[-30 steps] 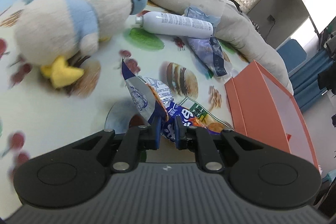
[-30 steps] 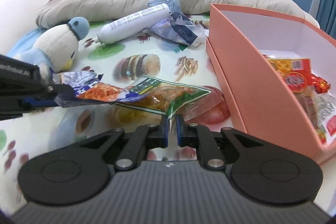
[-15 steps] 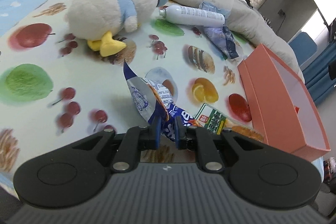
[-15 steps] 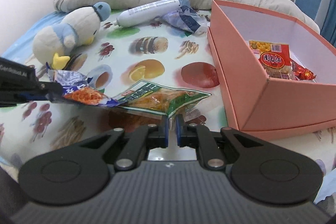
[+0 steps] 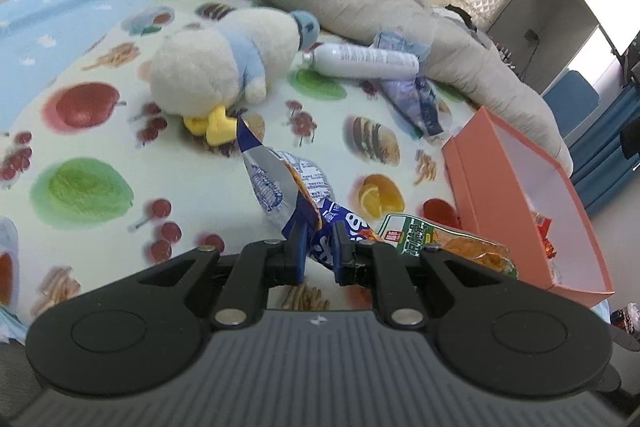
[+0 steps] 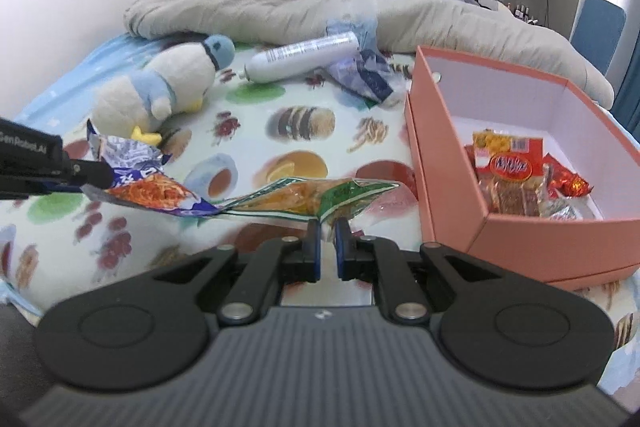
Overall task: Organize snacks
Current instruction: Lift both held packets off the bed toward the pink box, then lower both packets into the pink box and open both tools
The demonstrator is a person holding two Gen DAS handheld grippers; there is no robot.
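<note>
Plainly, two snack packets hang above the printed bedsheet (image 6: 280, 99), held by one gripper each; the blue-and-silver packet (image 5: 280, 187) carries a noodle picture and blue characters too creased to read; the green packet (image 6: 316, 197) bears a red square logo and green lettering, likewise unreadable at this size. In the right wrist view the two packets meet edge to edge at about 10 o'clock from the right gripper's tips.

The left gripper (image 5: 319, 247) has its jaws drawn narrow, pinching the blue-and-silver packet's lower end, which rises toward 11 o'clock; in the right wrist view its black arm shows white letters, roughly "SenRobot.AI". The right gripper (image 6: 327, 245) has its jaws nearly together on a corner of the green packet, a thin slit between the pads.

At 2 o'clock from the right gripper sits the orange box (image 6: 452, 163), open; inside lie a red packet (image 6: 510, 167) with white characters I cannot read, and a red foil wrapper beside it.

Farther out, at 11 o'clock, a plush penguin (image 6: 160, 91) lies on the sheet; at 12 o'clock a white bottle (image 6: 304, 61) with fine illegible print lies just beside a crumpled blue wrapper (image 6: 364, 75); behind them a grey quilt (image 6: 320, 3) is heaped.
</note>
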